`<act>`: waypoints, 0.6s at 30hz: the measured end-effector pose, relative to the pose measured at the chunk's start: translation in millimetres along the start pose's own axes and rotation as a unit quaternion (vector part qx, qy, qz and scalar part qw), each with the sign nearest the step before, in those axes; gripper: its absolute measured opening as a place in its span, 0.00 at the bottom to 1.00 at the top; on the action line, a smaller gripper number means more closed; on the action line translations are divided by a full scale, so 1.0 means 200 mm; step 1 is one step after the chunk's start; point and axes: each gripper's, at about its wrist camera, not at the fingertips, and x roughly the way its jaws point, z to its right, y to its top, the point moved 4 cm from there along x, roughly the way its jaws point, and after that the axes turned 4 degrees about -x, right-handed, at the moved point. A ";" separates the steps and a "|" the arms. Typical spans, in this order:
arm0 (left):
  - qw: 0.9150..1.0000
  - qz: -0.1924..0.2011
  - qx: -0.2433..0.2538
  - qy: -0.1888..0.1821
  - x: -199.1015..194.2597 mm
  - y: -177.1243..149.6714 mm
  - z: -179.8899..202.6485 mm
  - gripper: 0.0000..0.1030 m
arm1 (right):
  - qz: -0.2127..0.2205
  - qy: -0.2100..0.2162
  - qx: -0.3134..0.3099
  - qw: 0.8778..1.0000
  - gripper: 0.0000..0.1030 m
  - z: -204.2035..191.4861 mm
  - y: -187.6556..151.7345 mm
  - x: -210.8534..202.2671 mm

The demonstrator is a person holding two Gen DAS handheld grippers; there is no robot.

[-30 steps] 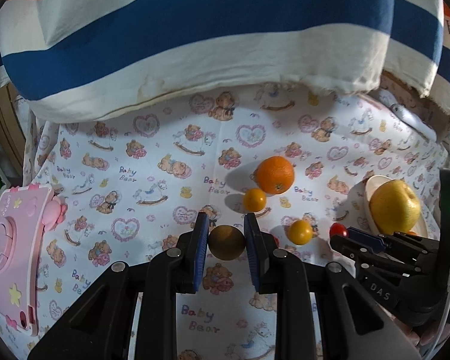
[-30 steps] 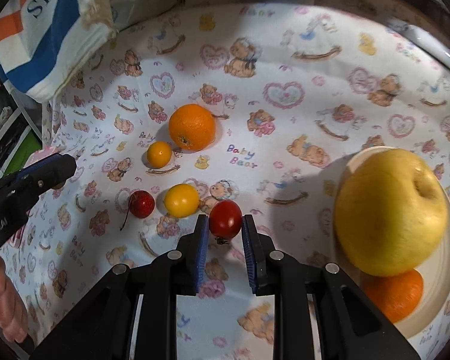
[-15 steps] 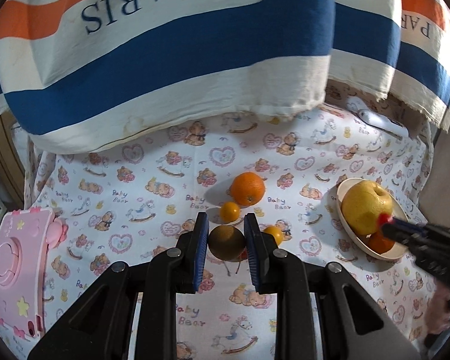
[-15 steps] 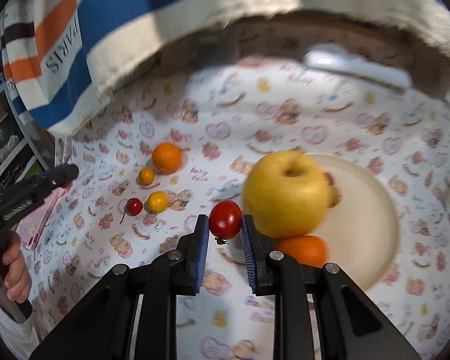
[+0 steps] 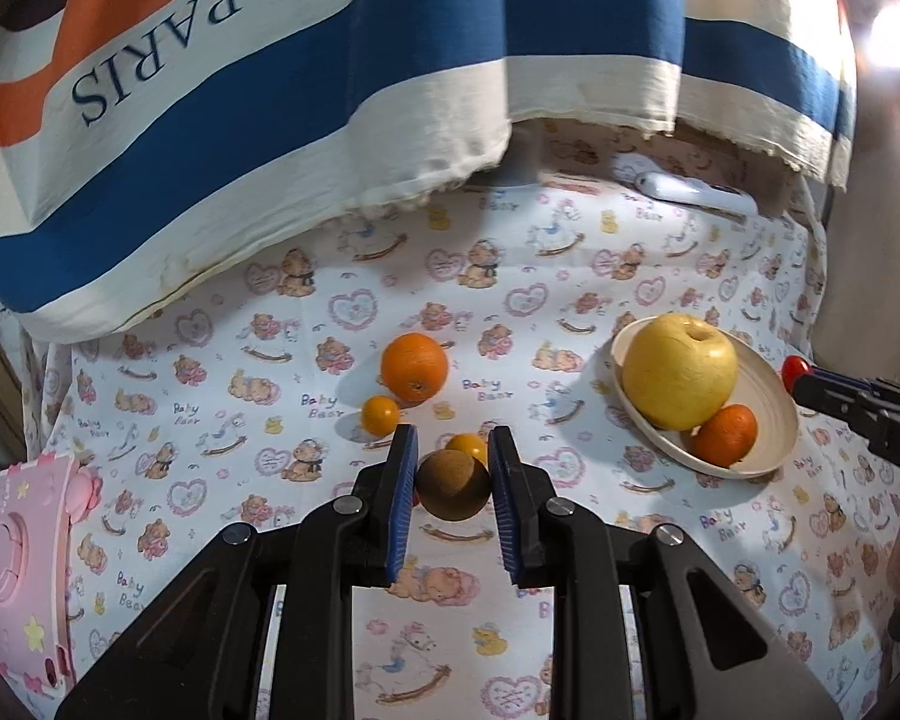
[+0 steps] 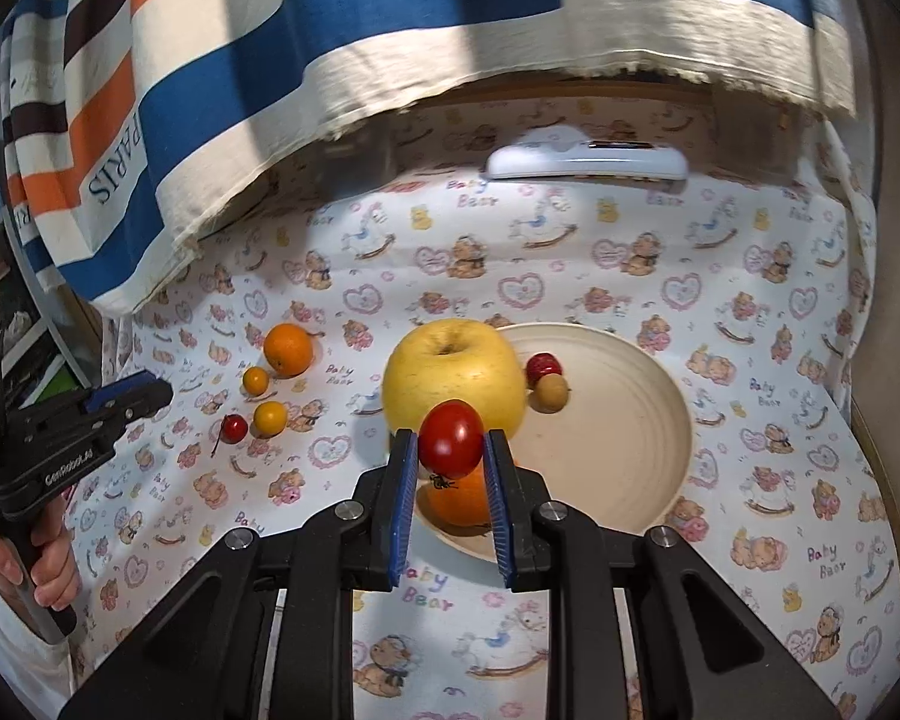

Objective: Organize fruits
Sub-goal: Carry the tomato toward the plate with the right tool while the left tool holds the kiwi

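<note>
My left gripper (image 5: 453,459) is shut on a round brown fruit (image 5: 453,486), held above the bear-print cloth. My right gripper (image 6: 450,450) is shut on a red tomato (image 6: 451,437), just over the near rim of the cream plate (image 6: 660,378). The plate holds a big yellow apple (image 6: 453,372), a tangerine (image 6: 456,501), a small red fruit (image 6: 543,366) and a small tan fruit (image 6: 549,393). On the cloth to the left lie an orange (image 6: 288,349), two small yellow-orange fruits (image 6: 270,417) and a cherry (image 6: 233,428). The left gripper (image 6: 147,393) shows at that view's left edge.
A striped "PARIS" cloth (image 5: 270,120) hangs over the back of the surface. A white remote (image 6: 588,162) lies at the back behind the plate. A pink toy (image 5: 18,564) sits at the far left edge. A person's hand (image 6: 48,570) grips the left tool's handle.
The right gripper carried the tomato up and across from the cloth to above the plate's near rim. The left gripper pulled back and rose with the brown fruit, so more of the table shows.
</note>
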 end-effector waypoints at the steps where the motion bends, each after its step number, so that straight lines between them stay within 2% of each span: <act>1: 1.000 0.001 0.002 -0.004 -0.01 0.00 0.01 0.22 | 0.003 -0.001 0.001 1.000 0.22 0.01 0.00 -0.01; 4: 1.000 0.008 0.012 -0.009 -0.04 -0.01 0.05 0.22 | 0.008 -0.013 0.003 1.000 0.23 0.04 0.01 -0.04; 13: 0.999 0.007 0.034 -0.035 -0.04 -0.04 0.15 0.22 | -0.069 -0.043 0.050 0.995 0.23 0.19 -0.07 0.04; 16: 0.999 0.012 0.050 -0.017 -0.05 -0.04 0.19 0.22 | -0.084 -0.052 0.060 0.993 0.23 0.23 -0.09 0.06; 18: 0.998 0.008 0.055 -0.024 -0.08 -0.04 0.22 0.22 | -0.093 -0.062 0.068 0.991 0.23 0.26 -0.10 0.08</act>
